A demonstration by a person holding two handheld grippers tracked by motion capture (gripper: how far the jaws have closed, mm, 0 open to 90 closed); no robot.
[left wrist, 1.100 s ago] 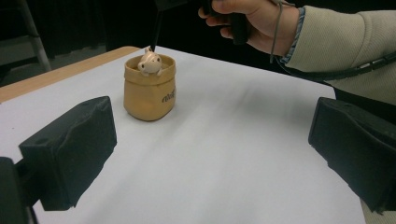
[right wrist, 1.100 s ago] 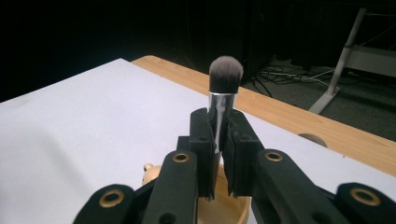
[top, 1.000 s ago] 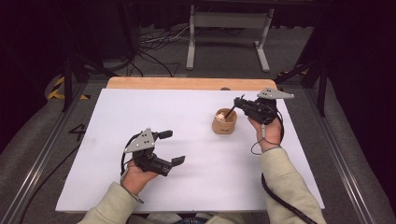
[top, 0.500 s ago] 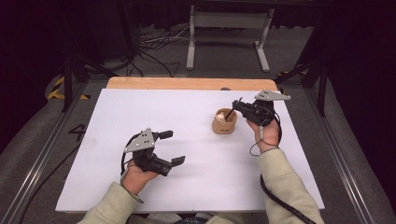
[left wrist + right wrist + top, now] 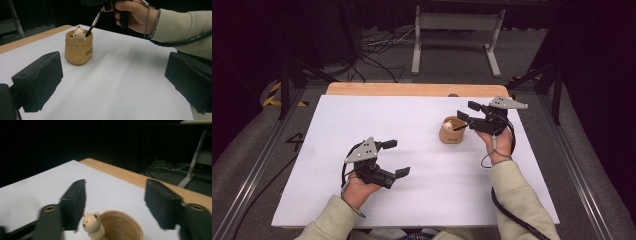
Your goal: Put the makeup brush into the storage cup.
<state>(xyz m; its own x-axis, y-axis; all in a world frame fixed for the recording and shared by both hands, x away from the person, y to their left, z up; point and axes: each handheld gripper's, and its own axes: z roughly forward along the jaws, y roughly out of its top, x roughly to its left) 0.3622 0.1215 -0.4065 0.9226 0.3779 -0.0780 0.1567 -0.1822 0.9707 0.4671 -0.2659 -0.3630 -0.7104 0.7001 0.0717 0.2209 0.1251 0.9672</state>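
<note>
Release of a thin dark stick point(image 5: 93, 23) into a small tan pot point(image 5: 452, 136) is recorded here: the jaws of the right gripper point(image 5: 468, 111) have just been opening and now stand apart with nothing between the pads, where a second ago the stick was pinched. The stick is left leaning on the pot's rim beside a pale bear figurine point(image 5: 78, 33), so the placing step is judged done. The pot is set on the white-covered table point(image 5: 412, 125) toward its far right corner. The right gripper is held level just over the pot, wrist raised. The left gripper point(image 5: 397, 158) is rested near the front edge, jaws spread wide and empty.
</note>
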